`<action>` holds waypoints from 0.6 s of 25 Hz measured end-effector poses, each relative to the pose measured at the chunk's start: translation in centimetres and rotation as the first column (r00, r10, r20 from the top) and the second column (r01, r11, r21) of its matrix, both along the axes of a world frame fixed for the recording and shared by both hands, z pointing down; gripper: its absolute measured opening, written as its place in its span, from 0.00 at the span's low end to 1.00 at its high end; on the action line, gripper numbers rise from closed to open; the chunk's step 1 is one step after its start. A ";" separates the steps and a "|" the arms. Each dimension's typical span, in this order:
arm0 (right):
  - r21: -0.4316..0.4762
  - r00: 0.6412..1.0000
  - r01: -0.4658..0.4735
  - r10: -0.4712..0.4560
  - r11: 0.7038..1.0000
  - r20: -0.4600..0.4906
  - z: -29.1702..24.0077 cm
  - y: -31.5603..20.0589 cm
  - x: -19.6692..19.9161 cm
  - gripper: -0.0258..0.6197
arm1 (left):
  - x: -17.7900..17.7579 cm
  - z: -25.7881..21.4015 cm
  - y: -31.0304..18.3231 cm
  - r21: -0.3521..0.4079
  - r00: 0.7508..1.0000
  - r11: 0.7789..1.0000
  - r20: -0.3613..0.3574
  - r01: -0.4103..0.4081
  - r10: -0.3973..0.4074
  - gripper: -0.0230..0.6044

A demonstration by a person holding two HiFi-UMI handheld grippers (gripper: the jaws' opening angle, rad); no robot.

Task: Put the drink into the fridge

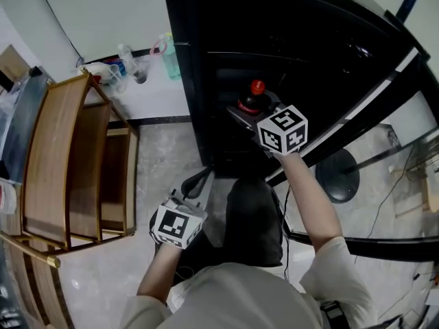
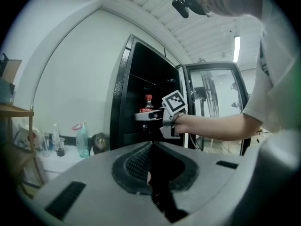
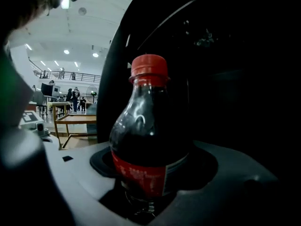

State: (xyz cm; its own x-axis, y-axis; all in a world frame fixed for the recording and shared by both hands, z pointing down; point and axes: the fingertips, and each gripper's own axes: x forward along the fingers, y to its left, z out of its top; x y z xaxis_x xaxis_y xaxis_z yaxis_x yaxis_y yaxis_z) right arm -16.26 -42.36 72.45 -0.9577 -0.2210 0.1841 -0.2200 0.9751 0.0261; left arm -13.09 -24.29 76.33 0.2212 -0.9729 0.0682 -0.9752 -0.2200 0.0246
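Between the jaws of the right gripper [image 3: 150, 182] stands a clear plastic bottle of dark cola [image 3: 149, 126] with a red screw cap and a red label band. The jaws are clenched on its lower body from both sides, and the bottle is upright. The person's bare right forearm [image 1: 309, 197] reaches forward, carrying this gripper out to a tall black fridge [image 1: 206, 81]. The bottle sits at the front of the fridge's dark open interior, which fills the space behind it and to its right. Whether its base rests on a shelf cannot be told. To the right of the right gripper, the fridge's black-framed glass door [image 2: 211, 65] stands open.

The left gripper [image 2: 151, 147] hangs lower and nearer to the person's body, well apart from the fridge and pointing towards it. Its jaws are pressed together with nothing between them. To its left stands a brown wooden shelf unit [image 1: 62, 149] on a pale marbled floor [image 1: 158, 156]. Ahead of it and to the left, beside the fridge, a pale green clear plastic bottle [image 1: 169, 57] stands on a low white ledge [image 1: 147, 91] among other small containers.
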 end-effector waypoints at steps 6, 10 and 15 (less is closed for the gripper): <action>-0.042 0.998 -0.036 0.034 0.998 -0.044 1.3 -4.2 -3.3 0.51 | 0.9 -0.7 -0.3 -0.008 1.000 1.000 -0.004 0.006 -0.006 0.05; -0.075 0.997 -0.057 0.052 0.996 -0.064 2.3 -6.6 -5.0 0.51 | 0.7 0.0 -0.7 -0.020 1.000 0.999 0.000 0.024 -0.024 0.05; -0.112 0.987 -0.098 0.083 0.989 -0.134 4.2 -10.1 -7.2 0.51 | 0.4 0.3 -0.9 -0.009 0.999 0.999 0.005 0.042 -0.042 0.05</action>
State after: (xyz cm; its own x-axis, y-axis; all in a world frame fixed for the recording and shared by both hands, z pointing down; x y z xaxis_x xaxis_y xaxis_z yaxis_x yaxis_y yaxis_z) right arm -23.44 -52.45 76.63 -0.9013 -0.2751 0.3347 -0.3098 0.9493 -0.0537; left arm -12.74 -25.23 76.67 0.1794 -0.9807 0.0776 -0.9838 -0.1782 0.0215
